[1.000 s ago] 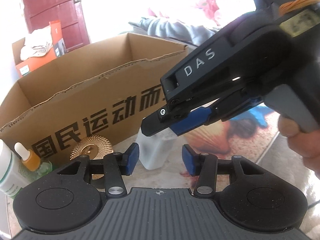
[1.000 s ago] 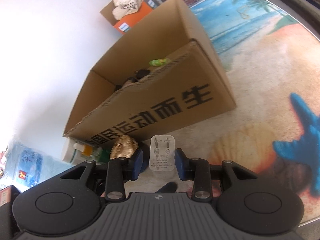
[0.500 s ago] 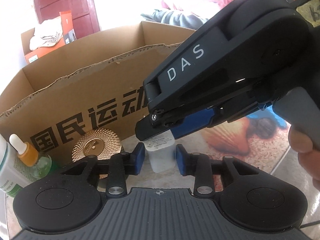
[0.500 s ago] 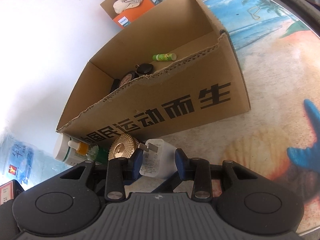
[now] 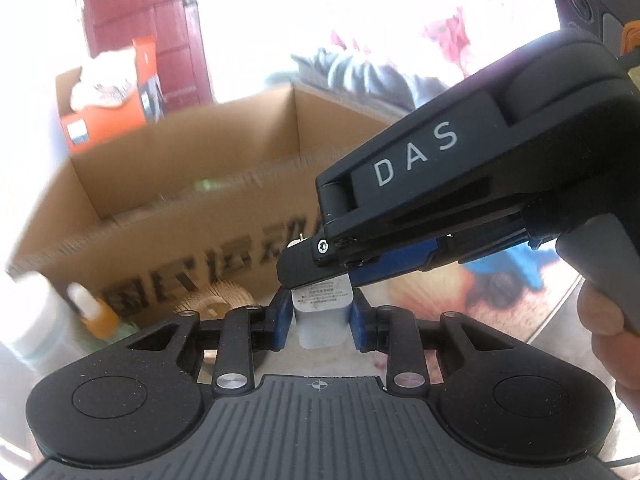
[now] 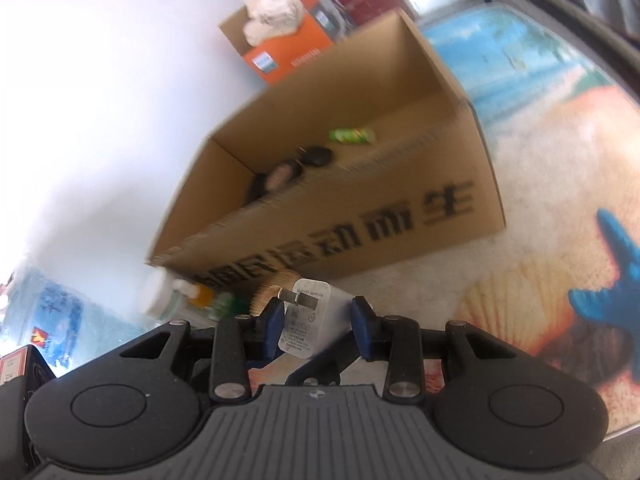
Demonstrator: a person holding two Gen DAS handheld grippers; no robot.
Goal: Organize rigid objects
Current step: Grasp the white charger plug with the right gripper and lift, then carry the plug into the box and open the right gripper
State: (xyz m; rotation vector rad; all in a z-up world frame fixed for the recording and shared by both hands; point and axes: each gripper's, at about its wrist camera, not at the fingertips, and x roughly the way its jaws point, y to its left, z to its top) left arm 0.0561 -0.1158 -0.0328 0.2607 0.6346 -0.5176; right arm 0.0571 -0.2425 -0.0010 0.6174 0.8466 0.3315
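Note:
A white plug-in charger (image 5: 322,320) hangs just above the mat in front of the cardboard box (image 5: 180,184). My left gripper (image 5: 320,322) has its blue pads against the charger's two sides, and its jaws are closing. My right gripper (image 5: 308,270) comes in from the right and clamps the charger's upper end. In the right wrist view the charger (image 6: 310,320) lies tilted between the right gripper's (image 6: 318,322) pads, prongs to the upper left. Inside the box (image 6: 360,216) lie a green tube (image 6: 352,135) and dark round items (image 6: 316,156).
A gold ribbed disc (image 5: 212,300), an orange dropper bottle (image 5: 96,316) and a white bottle (image 6: 158,296) stand at the box's near left corner. An orange carton (image 6: 288,56) sits behind the box. The beach-print mat (image 6: 520,300) spreads right. A person's hand (image 5: 612,340) holds the right gripper.
My left gripper's pads came in from apart onto the charger's sides. The charger turned from upright to tilted in the right gripper. Both grippers rose a little, showing more of the box's inside.

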